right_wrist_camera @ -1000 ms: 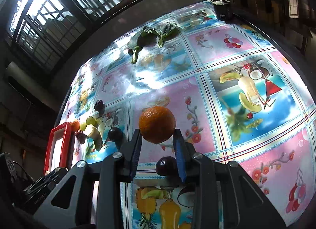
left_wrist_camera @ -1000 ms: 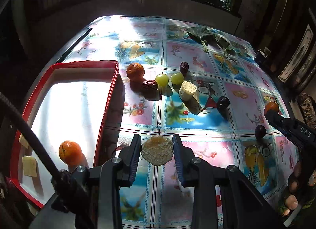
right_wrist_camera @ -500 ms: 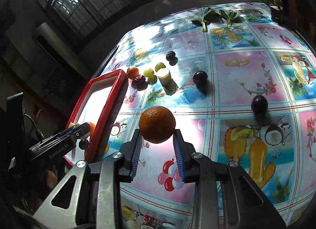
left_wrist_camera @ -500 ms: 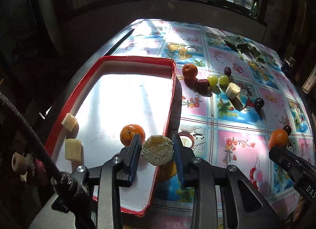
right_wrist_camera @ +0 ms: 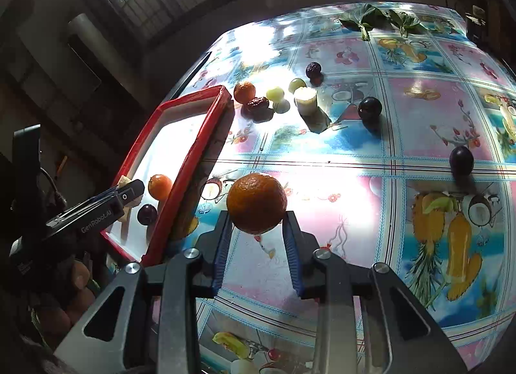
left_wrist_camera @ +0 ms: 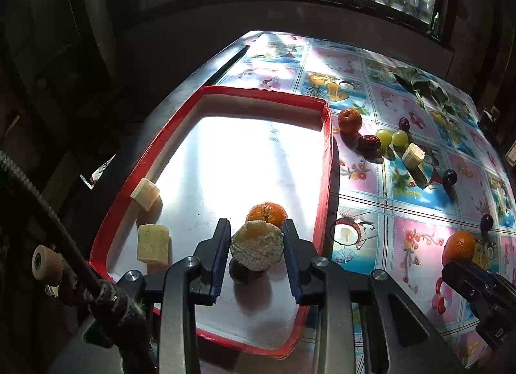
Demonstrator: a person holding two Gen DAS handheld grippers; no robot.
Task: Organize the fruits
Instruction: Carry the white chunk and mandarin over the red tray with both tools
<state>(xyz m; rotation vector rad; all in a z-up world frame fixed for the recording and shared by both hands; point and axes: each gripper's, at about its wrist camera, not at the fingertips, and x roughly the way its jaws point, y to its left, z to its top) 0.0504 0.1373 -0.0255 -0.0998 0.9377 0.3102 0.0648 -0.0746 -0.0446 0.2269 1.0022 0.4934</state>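
Note:
My left gripper (left_wrist_camera: 257,246) is shut on a pale round fruit slice (left_wrist_camera: 257,249) and holds it above the near end of the red tray (left_wrist_camera: 325,161). In the tray lie an orange (left_wrist_camera: 267,212), a dark plum (left_wrist_camera: 240,272) under the slice, and two pale chunks (left_wrist_camera: 152,244). My right gripper (right_wrist_camera: 256,228) is shut on an orange (right_wrist_camera: 256,203), held above the tablecloth just right of the tray (right_wrist_camera: 190,161). That orange also shows in the left wrist view (left_wrist_camera: 458,246).
On the tablecloth beyond the tray lie an orange (right_wrist_camera: 244,92), a red date (right_wrist_camera: 258,104), two green grapes (right_wrist_camera: 275,94), a pale chunk (right_wrist_camera: 305,99), a dark date (right_wrist_camera: 313,69) and two dark plums (right_wrist_camera: 369,108). Green leaves (right_wrist_camera: 371,17) lie at the far edge.
My left gripper has carried the slice from over the tablecloth leftwards to over the tray. My right gripper has carried its orange leftwards towards the tray's side.

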